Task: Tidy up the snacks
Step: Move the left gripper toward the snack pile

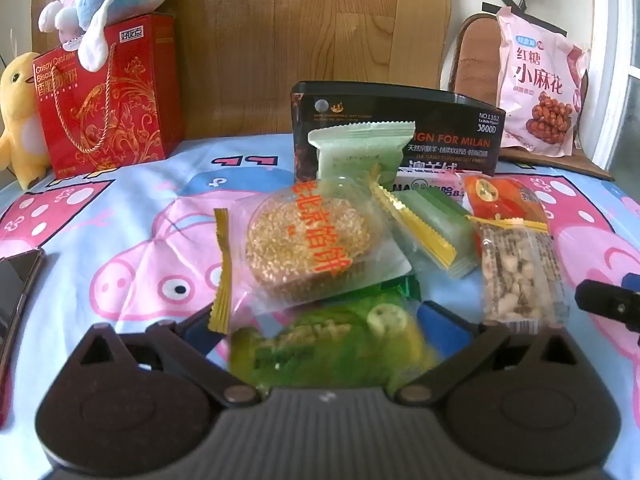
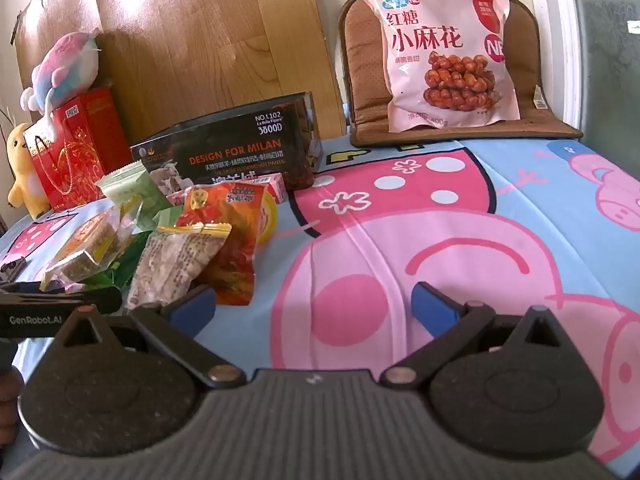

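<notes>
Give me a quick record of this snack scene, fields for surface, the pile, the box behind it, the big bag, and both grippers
surface: cartoon pig bedsheet
pile: sesame cake packet on top, green packet underneath, peanut bar at its right
box: dark box upright behind the pile
big bag: pink twist-snack bag leaning on a brown cushion
left gripper: open, around the green packet
right gripper: open, empty

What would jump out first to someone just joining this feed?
Probably the heap of wrapped snacks in the middle of the pink cartoon-pig sheet, stacked against a black box. Next, the big pink snack bag propped on the brown cushion at the back right, and the red gift bag with plush toys far left.
</notes>
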`<state>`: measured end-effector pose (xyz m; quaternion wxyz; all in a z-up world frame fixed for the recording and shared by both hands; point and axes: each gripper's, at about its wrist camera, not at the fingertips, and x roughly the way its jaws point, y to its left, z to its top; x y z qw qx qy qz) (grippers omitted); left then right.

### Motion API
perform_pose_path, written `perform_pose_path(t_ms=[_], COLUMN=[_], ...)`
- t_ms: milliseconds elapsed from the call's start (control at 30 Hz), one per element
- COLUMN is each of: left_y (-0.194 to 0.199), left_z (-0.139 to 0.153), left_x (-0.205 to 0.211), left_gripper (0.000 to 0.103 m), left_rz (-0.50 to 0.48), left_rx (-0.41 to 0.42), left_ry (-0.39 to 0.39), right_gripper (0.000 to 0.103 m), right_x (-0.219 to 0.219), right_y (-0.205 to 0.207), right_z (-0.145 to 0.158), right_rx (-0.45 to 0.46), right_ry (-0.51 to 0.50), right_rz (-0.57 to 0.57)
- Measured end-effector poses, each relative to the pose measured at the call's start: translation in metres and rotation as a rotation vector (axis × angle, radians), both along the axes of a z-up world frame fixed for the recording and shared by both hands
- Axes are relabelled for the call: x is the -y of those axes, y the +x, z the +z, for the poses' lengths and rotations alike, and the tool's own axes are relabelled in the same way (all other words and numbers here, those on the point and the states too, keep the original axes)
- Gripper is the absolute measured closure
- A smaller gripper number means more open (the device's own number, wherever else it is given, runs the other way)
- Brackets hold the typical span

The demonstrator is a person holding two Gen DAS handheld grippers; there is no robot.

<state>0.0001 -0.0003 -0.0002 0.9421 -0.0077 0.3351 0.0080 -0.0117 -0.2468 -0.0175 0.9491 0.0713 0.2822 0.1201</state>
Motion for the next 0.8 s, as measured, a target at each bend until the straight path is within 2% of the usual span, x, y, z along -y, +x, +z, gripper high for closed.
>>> perform_pose_path(t_ms=[200, 400, 467, 567, 633, 700, 733, 767, 800], left_y=[-0.001, -0.011, -0.019, -0.037, -0.045, -0.05, -0.052, -0.054, -0.057], left_z=[0.001, 0.003, 0.005, 0.014, 0.017, 0.019, 0.02, 0.022, 0.022], left_x=[-0.001, -0.018, -0.029, -0.039, -0.051, -0.058, -0.061, -0.063, -0.062], left_gripper=[0.0, 0.0, 0.0, 0.0, 0.003, 0.014, 0.019, 0.019, 0.019], left_rz=[-0.016, -0.145, -0.101, -0.044, -0.032, -0.074, -0.101, -0.131, -0.152], left_rx=[-0.004, -0.015, 0.013, 0.124, 0.185, 0.22, 0.236, 0.251, 0.263], left_ry=[0.003, 0.015, -0.014, -0.082, -0.141, -0.211, -0.239, -0.257, -0.271], right_gripper=[0.0, 0.0, 0.0, 0.001, 0.009, 0.022, 0.034, 0.045, 0.048], right_x=[0.004, 0.01, 0.013, 0.012, 0.014, 0.013, 0.011, 0.009, 0.006], right_y=[-0.001, -0.002, -0.002, -0.006, -0.014, -0.019, -0.021, -0.023, -0.024], right_z=[0.0, 0.002, 0.003, 0.005, 0.006, 0.01, 0.011, 0.012, 0.013], right_rx=[0.005, 0.01, 0.011, 0.04, 0.086, 0.123, 0.134, 0.142, 0.145], right_ry=[0.013, 0.051, 0.064, 0.091, 0.118, 0.131, 0.13, 0.124, 0.115], right_rz=[0.001, -0.004, -0.001, 0.003, 0.028, 0.077, 0.101, 0.118, 0.131])
